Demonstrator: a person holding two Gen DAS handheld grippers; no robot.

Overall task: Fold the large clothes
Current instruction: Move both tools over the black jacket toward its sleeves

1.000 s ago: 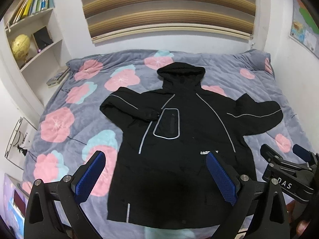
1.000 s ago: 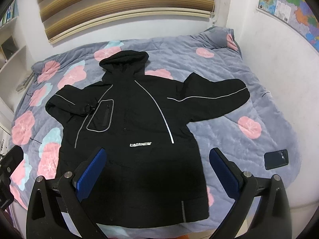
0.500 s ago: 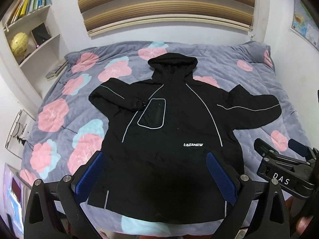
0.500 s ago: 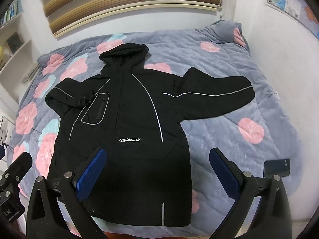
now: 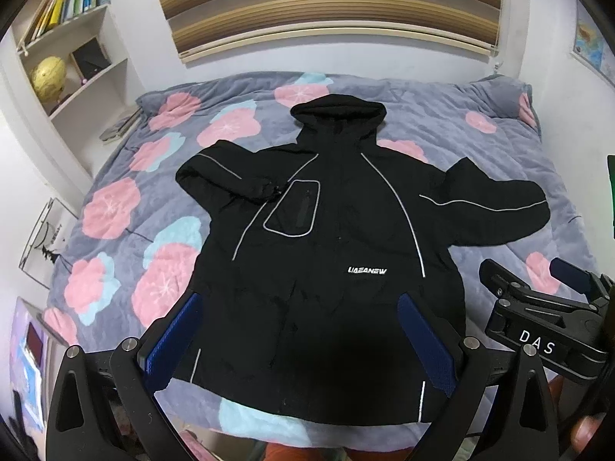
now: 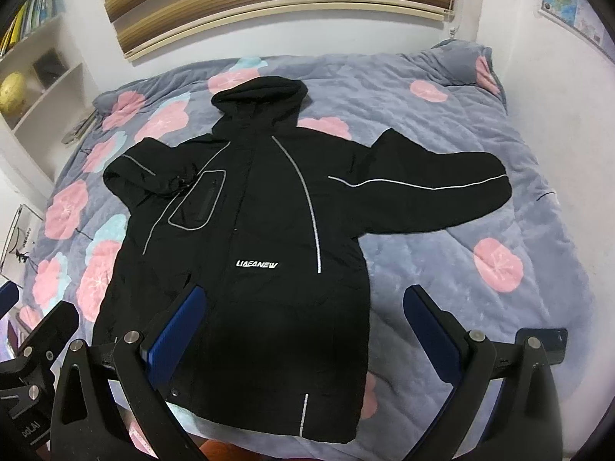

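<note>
A large black hooded jacket (image 5: pixel 326 253) (image 6: pixel 250 238) with thin grey piping and a white chest logo lies flat, front up, on the bed. Its hood points to the far wall. The right sleeve (image 6: pixel 434 192) stretches out sideways; the left sleeve (image 5: pixel 226 180) is folded in over the chest. My left gripper (image 5: pixel 303 338) hovers open above the jacket's lower part, holding nothing. My right gripper (image 6: pixel 307 334) is open too, above the hem's right side, and also shows at the right edge of the left wrist view (image 5: pixel 538 307).
The bed carries a grey quilt (image 5: pixel 127 207) with pink and blue flowers. A dark phone (image 6: pixel 546 345) lies on the quilt near the right front corner. White shelves (image 5: pixel 65 57) with books and a gold globe stand at the left; striped blinds (image 5: pixel 326 4) hang behind the bed.
Both grippers have drawn back and tilted, so the whole jacket, down to its hem, now sits higher in both views. The jacket itself has not moved. Both grippers stayed open.
</note>
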